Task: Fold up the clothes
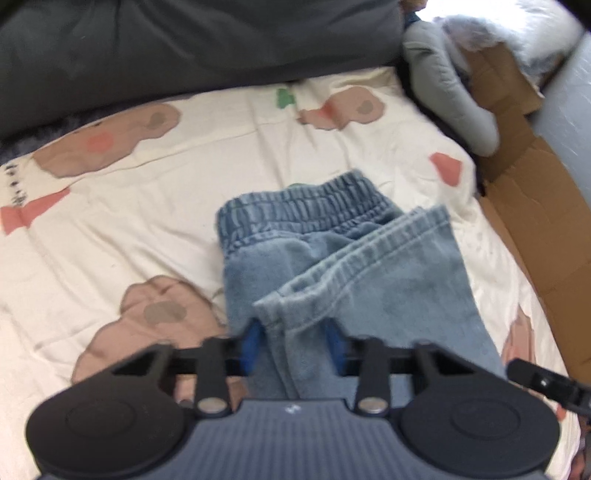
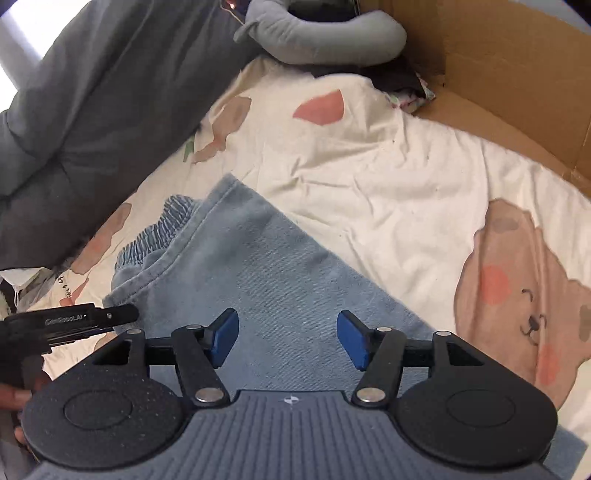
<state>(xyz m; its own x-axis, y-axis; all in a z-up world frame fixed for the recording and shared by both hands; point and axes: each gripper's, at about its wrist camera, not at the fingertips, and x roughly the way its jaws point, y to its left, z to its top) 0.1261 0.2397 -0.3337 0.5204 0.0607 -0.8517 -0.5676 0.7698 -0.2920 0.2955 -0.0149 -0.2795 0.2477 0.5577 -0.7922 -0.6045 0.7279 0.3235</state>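
Light blue jeans (image 1: pixel 332 266) lie on the bear-print sheet (image 1: pixel 147 206), elastic waistband (image 1: pixel 295 206) at the far end, one leg folded up so its hem crosses the waistband. My left gripper (image 1: pixel 293 341) sits at the near fold with bunched denim filling the gap between its blue pads (image 1: pixel 251 343); it is shut on that fold. In the right wrist view the jeans (image 2: pixel 258 266) spread flat. My right gripper (image 2: pixel 288 339) hovers over them, open, with nothing between its pads. The left gripper (image 2: pixel 74 321) shows at the denim's left edge.
A dark grey duvet (image 1: pixel 184 44) bounds the far side. A grey curved pillow (image 2: pixel 314 33) and an open cardboard box (image 2: pixel 498 74) stand at the right. A person's hand (image 2: pixel 11 398) holds the left tool. The right gripper's tip (image 1: pixel 539 380) pokes in low right.
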